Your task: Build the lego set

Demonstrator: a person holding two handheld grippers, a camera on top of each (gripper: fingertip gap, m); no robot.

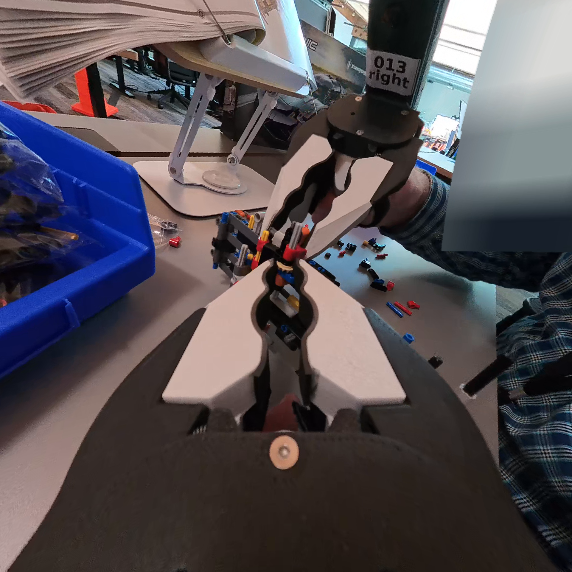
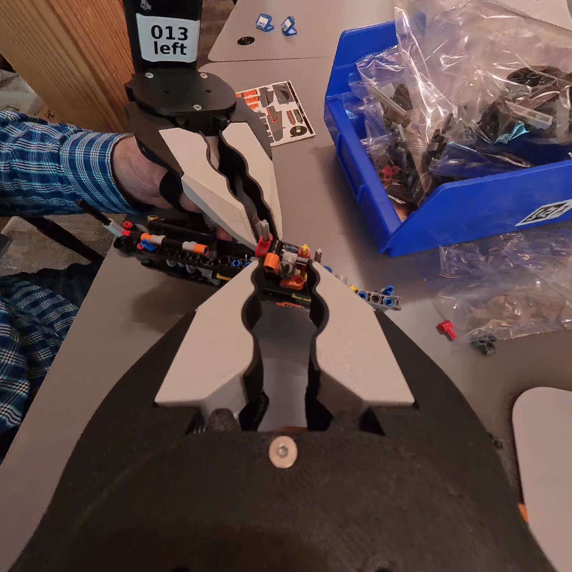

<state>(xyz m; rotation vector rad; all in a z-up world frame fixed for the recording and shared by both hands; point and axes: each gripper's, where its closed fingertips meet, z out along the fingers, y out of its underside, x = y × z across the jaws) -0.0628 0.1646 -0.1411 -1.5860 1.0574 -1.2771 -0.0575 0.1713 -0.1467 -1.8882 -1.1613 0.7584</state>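
One blue bin holds bagged pieces.

Wht label, right hand-held gripper

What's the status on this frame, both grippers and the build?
Left gripper and right gripper shut on lego assembly, tips meeting. Loose pieces alongside; nothing blocking.

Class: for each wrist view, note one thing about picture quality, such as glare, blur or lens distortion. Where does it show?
Left wrist view: a blur patch laid over the upper right; bright overexposed windows behind; wide-angle bending of the blue bin. Right wrist view: glare on the plastic bags in the bin; the model reads sharp; the table is warmly lit with soft shadows.
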